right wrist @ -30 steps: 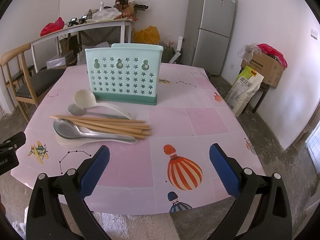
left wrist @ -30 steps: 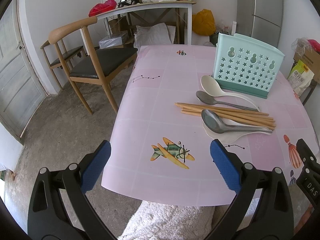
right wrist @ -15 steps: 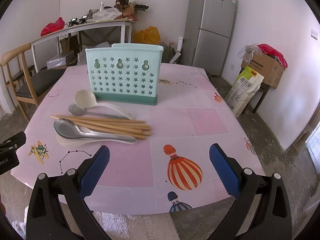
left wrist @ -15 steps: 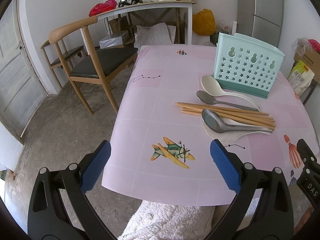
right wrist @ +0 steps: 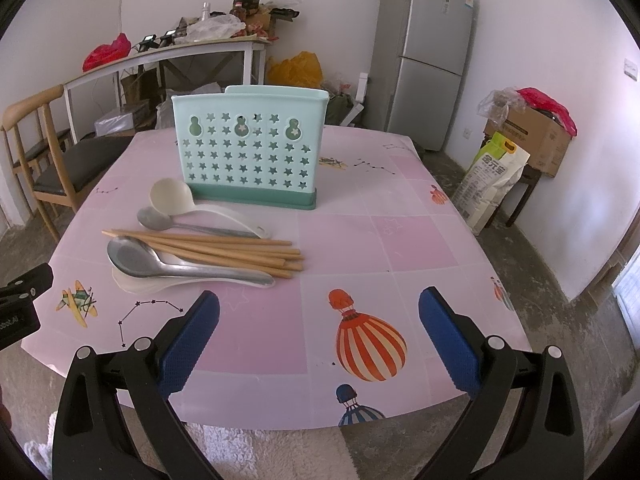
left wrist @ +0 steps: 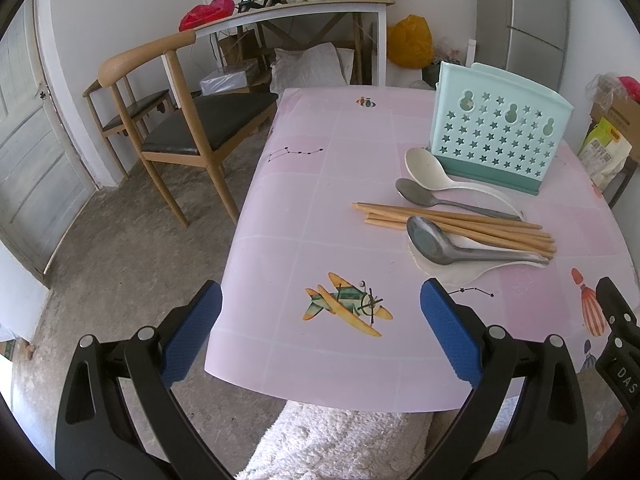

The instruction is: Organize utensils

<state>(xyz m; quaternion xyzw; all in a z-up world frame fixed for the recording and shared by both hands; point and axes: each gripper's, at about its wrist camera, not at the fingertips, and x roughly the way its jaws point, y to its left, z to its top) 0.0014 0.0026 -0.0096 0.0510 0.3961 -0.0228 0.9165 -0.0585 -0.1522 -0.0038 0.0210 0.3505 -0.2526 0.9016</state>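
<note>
I have both claws hovering at the near edge of the bench (right wrist: 400,240), which is covered in a pink cloth printed with balloons and a little aeroplane. My left claw (left wrist: 320,332) has its blue-padded fingers (left wrist: 192,332) spread wide with nothing between them, and my right claw (right wrist: 319,336) is spread just as wide and also holds nothing. Towards the far side of the bench stands the mint-green utensil holder (right wrist: 248,148), upright, its front wall pierced with star-shaped holes, on a darker green base. The utensils lie loose in a cluster just in front of it: a white ladle (right wrist: 172,197) nearest the holder with its bowl to the left, then a small metal spoon (right wrist: 154,218) beside it, then a bundle of wooden chopsticks (right wrist: 224,248) lying roughly side to side, fanned slightly at the right end. Nearest to me is a large metal spoon (right wrist: 132,258) resting on top of a flat white rice paddle (right wrist: 140,285), its handle running under the right ends of the chopsticks. From the left wrist view I can see a wooden chair (left wrist: 188,120) standing off the bench's left side, and from the right wrist view a grey refrigerator (right wrist: 424,56) against the back wall.
</note>
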